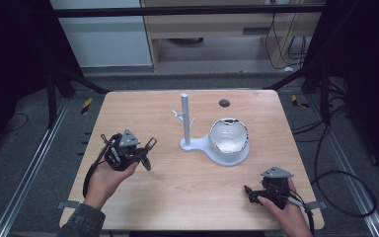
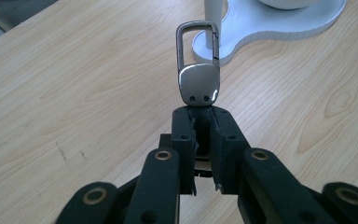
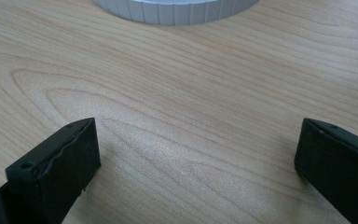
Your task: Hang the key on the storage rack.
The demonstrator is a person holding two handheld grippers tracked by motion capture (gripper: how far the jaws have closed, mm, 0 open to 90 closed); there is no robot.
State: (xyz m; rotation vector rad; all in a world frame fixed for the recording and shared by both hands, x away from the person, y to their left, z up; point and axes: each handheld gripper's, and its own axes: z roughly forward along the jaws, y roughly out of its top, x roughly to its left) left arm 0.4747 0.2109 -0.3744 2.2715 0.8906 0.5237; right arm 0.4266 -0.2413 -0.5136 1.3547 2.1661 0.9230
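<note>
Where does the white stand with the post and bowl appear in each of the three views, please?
High view: the white stand sits at table centre, post left, bowl right.
Left gripper view: at the top edge, beyond the metal clip held in the left gripper.
Right gripper view: its ribbed base rim crosses the top edge.
Shared landmark: the wooden table.

Silver clasp [image 2: 198, 70] between black jaws; ahead of them a white stand [image 1: 216, 148] with a white bowl [image 1: 228, 136], on the pale wood-grain bench [image 1: 143, 108].

A wooden surface [image 1: 192, 197] carries a dark round grommet [image 1: 224, 103] at its far edge; beyond the grommet stand a pale cabinet [image 1: 217, 29] and hanging cables [image 1: 286, 44].
</note>
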